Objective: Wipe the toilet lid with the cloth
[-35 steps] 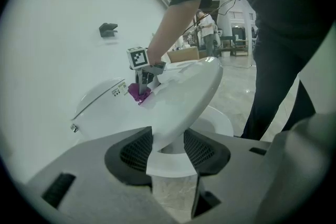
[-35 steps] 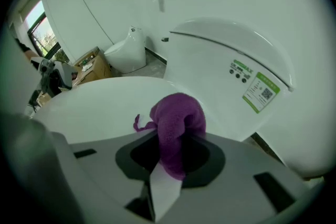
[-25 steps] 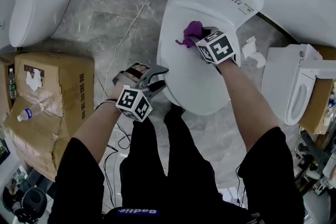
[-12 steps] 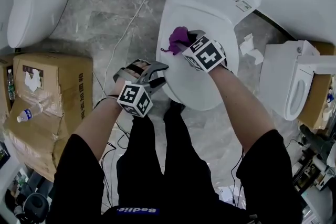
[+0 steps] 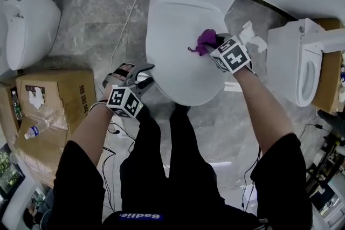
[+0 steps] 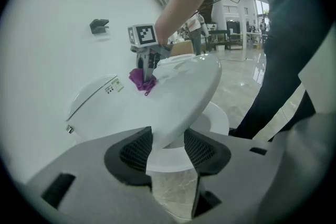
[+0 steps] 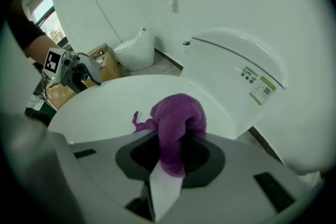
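Right gripper (image 5: 214, 44) presses the purple cloth (image 5: 206, 39) to the white toilet lid (image 5: 172, 19).
Its jaws are clamped on the bunched cloth, which rests on the lid toward 3 o'clock from the lid's middle in the head view. The left gripper (image 5: 144, 70) sits by the lid's rim at 8 o'clock, jaws apart and empty.
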Motion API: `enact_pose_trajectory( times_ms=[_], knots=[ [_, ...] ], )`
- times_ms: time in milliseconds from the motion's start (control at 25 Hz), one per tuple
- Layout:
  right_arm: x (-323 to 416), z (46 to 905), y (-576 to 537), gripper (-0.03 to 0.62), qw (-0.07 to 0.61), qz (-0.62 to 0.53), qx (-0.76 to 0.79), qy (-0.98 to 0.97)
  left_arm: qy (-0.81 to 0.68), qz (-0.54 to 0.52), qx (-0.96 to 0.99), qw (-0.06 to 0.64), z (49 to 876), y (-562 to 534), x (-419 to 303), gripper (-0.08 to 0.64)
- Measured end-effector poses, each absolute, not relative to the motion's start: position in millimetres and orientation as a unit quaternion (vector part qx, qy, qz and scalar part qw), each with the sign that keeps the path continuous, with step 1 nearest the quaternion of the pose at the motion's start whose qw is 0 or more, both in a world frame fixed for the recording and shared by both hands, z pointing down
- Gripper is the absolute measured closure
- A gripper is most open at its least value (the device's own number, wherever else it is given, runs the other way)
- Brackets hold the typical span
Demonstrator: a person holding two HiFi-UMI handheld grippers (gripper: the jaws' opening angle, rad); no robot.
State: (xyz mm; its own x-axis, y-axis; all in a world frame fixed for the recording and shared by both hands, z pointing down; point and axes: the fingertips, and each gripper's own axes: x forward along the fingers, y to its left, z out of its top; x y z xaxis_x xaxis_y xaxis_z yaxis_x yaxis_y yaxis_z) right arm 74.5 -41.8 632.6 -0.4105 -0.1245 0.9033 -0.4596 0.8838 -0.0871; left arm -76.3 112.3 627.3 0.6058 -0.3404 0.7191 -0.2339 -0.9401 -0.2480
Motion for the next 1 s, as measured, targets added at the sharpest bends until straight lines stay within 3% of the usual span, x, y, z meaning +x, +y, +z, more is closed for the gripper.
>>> enact_pose_trajectory(
  times_ms=[240,440,1000],
  knots=[
    [143,631,-29,0.497,0.511,0.199,0.233,-0.803,0.166,-0.418,-0.891,0.056,625,113,-77,0.368],
    [149,622,-13,0.498,0.505,0.207,0.261,-0.797,0.158,-0.42,-0.892,0.059,627,113,-73,0.367],
    [-44,602,37,0.498,0.491,0.188,0.189,-0.83,0.181,-0.371,-0.908,0.069,626,113,-67,0.368]
  ],
)
